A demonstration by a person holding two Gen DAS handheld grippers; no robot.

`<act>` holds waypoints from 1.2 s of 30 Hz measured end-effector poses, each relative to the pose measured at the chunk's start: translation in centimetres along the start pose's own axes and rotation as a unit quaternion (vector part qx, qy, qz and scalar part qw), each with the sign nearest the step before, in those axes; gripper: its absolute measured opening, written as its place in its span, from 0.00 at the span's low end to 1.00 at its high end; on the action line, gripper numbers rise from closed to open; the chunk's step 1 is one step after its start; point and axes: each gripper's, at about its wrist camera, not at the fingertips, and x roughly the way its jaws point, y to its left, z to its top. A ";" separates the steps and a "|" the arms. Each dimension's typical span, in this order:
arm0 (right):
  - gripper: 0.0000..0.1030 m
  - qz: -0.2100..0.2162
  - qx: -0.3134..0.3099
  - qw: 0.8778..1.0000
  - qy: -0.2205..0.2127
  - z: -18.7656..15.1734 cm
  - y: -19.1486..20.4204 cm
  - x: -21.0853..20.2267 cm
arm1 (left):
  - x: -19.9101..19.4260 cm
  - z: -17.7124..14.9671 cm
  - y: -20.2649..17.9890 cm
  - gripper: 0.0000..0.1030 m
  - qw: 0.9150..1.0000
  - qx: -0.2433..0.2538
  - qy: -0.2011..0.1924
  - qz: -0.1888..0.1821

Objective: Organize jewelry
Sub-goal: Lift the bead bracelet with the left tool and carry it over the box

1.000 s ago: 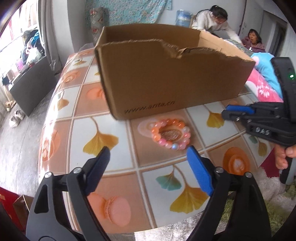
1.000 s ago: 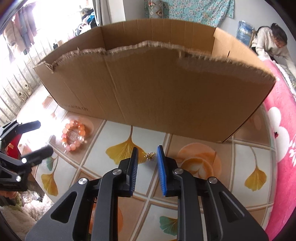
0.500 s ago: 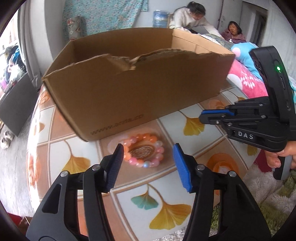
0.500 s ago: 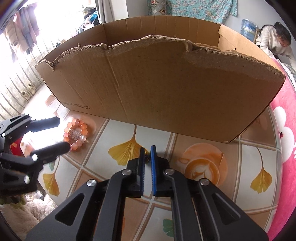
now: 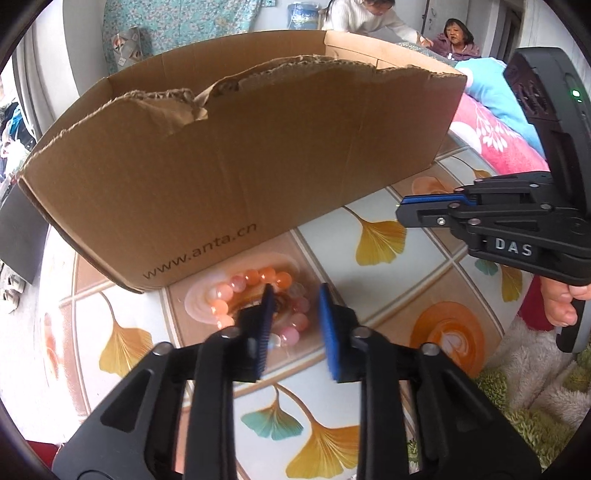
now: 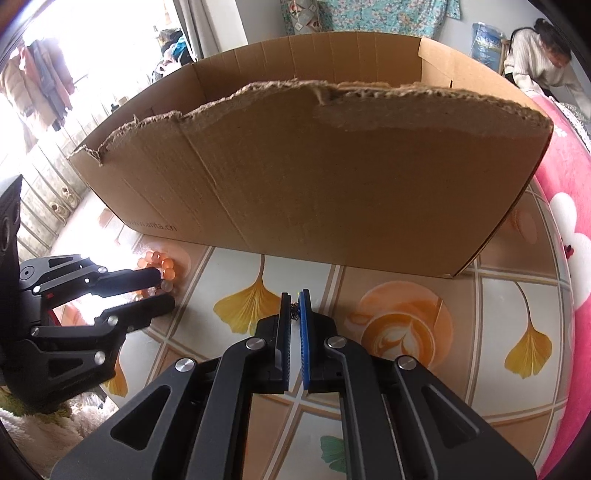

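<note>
Left gripper [image 5: 293,325] jaws closing round bead bracelet [image 5: 258,291] beside cardboard box [image 5: 236,158]; your right gripper [image 6: 294,306] clamped on small earring [image 6: 294,309].

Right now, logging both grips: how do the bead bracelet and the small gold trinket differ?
The bead bracelet is a chunky pink-orange ring; the gold trinket is tiny. The left gripper is closing around the bracelet's side; the right gripper is shut on the trinket. Both lie before the cardboard box.

behind your table you have a pink floral blanket [image 5: 491,136] and a blue floral curtain [image 6: 369,14].
</note>
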 end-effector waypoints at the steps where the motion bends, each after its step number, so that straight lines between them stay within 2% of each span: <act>1: 0.05 0.000 0.000 1.000 -0.002 0.0 0.1 -0.1 | 0.0 -0.1 0.1 0.08 1.000 -0.001 0.000 0.003; 6: 0.05 0.002 0.000 1.000 -0.018 -0.3 0.0 -1.8 | -0.8 -0.2 1.0 0.08 1.000 -0.013 -0.009 0.000; 15: 0.05 0.024 0.004 0.998 -0.056 0.0 0.3 -6.8 | -7.6 0.7 2.3 0.08 0.996 -0.043 -0.081 -0.023; 20: 0.05 0.051 -0.008 0.994 -0.095 1.4 0.9 -10.9 | -12.5 2.4 2.9 0.08 0.986 -0.057 -0.140 -0.065; 23: 0.05 0.068 -0.028 0.989 -0.129 3.2 1.8 -13.2 | -15.5 4.1 4.1 0.08 0.976 -0.070 -0.181 -0.102; 26: 0.05 0.081 -0.050 0.982 -0.162 5.3 2.5 -14.5 | -17.1 6.2 4.4 0.08 0.968 -0.070 -0.215 -0.107; 28: 0.05 0.084 -0.059 0.979 -0.178 6.9 2.7 -14.7 | -17.4 7.8 4.6 0.08 0.967 -0.058 -0.232 -0.089; 31: 0.05 0.078 -0.060 0.977 -0.190 8.7 2.3 -14.1 | -15.3 9.9 4.8 0.08 0.973 -0.052 -0.215 -0.070; 33: 0.05 0.081 -0.052 0.978 -0.185 9.4 1.7 -12.9 | -13.3 10.6 5.4 0.08 0.978 -0.057 -0.188 -0.071; 36: 0.05 0.073 -0.044 0.983 -0.164 10.2 0.8 -10.6 | -8.9 11.2 6.3 0.08 0.987 -0.069 -0.127 -0.062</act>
